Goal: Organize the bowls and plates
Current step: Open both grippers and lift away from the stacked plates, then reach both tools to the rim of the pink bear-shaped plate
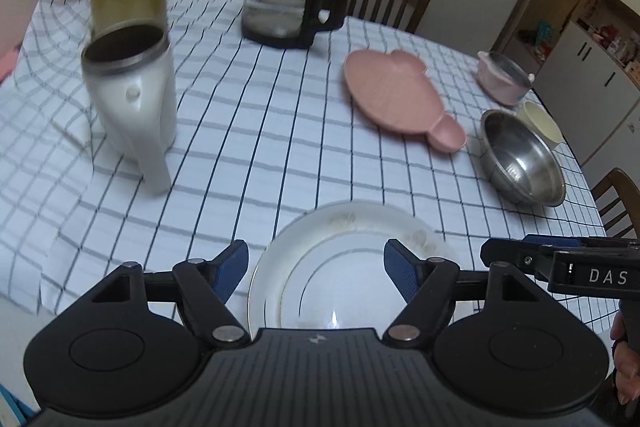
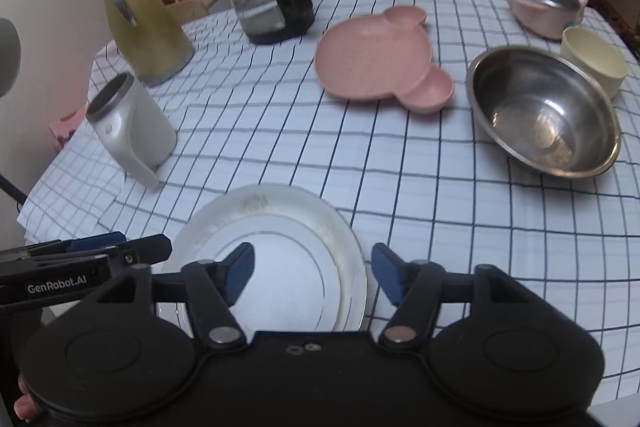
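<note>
both grippers, left point(image 1: 316, 265) and right point(image 2: 313, 273), hang released above the plate point(image 2: 280, 227), nothing between their fingers.

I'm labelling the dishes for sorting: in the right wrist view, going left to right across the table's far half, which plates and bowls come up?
Pink bear-shaped plate → steel bowl → cream cup-like bowl. The pink lidded bowl overlaps their span, so I leave it out.

Open checked cloth point(image 2: 280, 147) at twelve o'clock; white steel-rimmed mug point(image 2: 132, 127) blocking ten, round steel bowl point(image 2: 544, 115) two, pink bear-shaped plate point(image 2: 376, 63) beyond.
</note>
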Available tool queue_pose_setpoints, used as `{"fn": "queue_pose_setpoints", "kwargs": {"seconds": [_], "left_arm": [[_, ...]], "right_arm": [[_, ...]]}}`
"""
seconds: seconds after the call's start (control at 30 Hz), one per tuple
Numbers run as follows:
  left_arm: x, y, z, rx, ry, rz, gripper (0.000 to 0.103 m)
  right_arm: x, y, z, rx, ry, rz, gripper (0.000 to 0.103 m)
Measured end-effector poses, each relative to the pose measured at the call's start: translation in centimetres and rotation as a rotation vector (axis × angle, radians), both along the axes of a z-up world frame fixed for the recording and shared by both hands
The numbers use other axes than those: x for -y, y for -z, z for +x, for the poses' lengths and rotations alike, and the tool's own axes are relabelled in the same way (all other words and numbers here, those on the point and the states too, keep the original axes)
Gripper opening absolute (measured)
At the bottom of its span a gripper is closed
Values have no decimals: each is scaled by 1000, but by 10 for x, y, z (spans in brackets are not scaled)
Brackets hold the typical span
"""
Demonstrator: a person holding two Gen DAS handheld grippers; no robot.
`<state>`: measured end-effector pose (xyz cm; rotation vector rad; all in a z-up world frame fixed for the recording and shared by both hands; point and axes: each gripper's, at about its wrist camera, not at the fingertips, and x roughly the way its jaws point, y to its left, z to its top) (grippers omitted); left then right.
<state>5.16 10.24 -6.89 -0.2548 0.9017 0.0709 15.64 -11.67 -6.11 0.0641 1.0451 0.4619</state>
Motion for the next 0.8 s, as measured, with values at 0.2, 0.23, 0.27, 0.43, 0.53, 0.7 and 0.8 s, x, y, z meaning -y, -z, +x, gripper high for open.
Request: {"fn": "queue_pose_setpoints", "kwargs": {"seconds": [0.2,0.23,0.27,0.43,0.53,0.7,0.8], "left_arm": [[10,-27,7,93,45,69,75],[11,-29,8,100,50,72,76],[12,-32,9,104,53,73,77],[14,-44,18,153,66,96,80],[14,-50,27,180,77,88,81],[13,-59,58,210,102,73,103],[12,-61,88,195,111,61,103]], "right_arm": [[5,-21,-2,72,39,7,81],[5,-23,-2,80,43,8,83],[6,-26,-3,88,48,11,84],[6,-37,-5,130,62,10,85],[6,-40,-3,147,71,5,86],[10,-40,9,148,100,-1,86],[12,-36,19,143,114,-4,86]]}}
